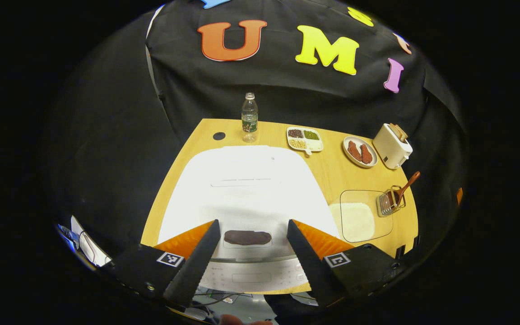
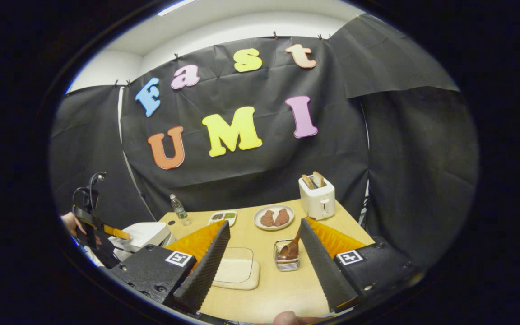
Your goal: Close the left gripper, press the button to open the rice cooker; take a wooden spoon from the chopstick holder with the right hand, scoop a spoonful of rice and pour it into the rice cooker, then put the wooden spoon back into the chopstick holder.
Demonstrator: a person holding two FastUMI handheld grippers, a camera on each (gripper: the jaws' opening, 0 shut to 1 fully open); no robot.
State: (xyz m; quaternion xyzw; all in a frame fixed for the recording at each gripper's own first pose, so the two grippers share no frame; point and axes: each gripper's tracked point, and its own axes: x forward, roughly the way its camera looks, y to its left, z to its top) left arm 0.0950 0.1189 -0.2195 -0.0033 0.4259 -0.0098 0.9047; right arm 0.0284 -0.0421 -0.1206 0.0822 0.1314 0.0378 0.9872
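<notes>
Two pairs of fingers stood spread apart, neither holding anything. The left gripper (image 1: 253, 253) hung over the front of the rice cooker (image 1: 246, 194), its fingers wide on either side of the dark oval button (image 1: 247, 237) at the front edge of the shut white lid. They would need to be brought together before pressing, as the task asks; the button looked like a firm latch release, best met squarely at its middle with the joined tips so they do not slide off the smooth lid.

The right gripper (image 2: 260, 266) was held back from the worktop (image 2: 264, 293), fingers just as wide, looking toward the wire chopstick holder (image 2: 286, 262) between them. The wooden spoon (image 2: 290, 248) stood in it, bowl down and handle leaning up and out. It should be light and stiff, somewhat slick; a pinch on the upper handle, clear of the wire rim, seems the safest hold, lifting straight along the handle so the light holder is not tipped.

Just beside the holder lay the clear shallow tray of rice (image 2: 236, 273), the grains loose and easily spilled from a tilted spoon. Farther back stood a plate (image 2: 274, 217), a toaster (image 2: 317, 197), a divided dish (image 2: 222, 217) and a water bottle (image 2: 179, 209).
</notes>
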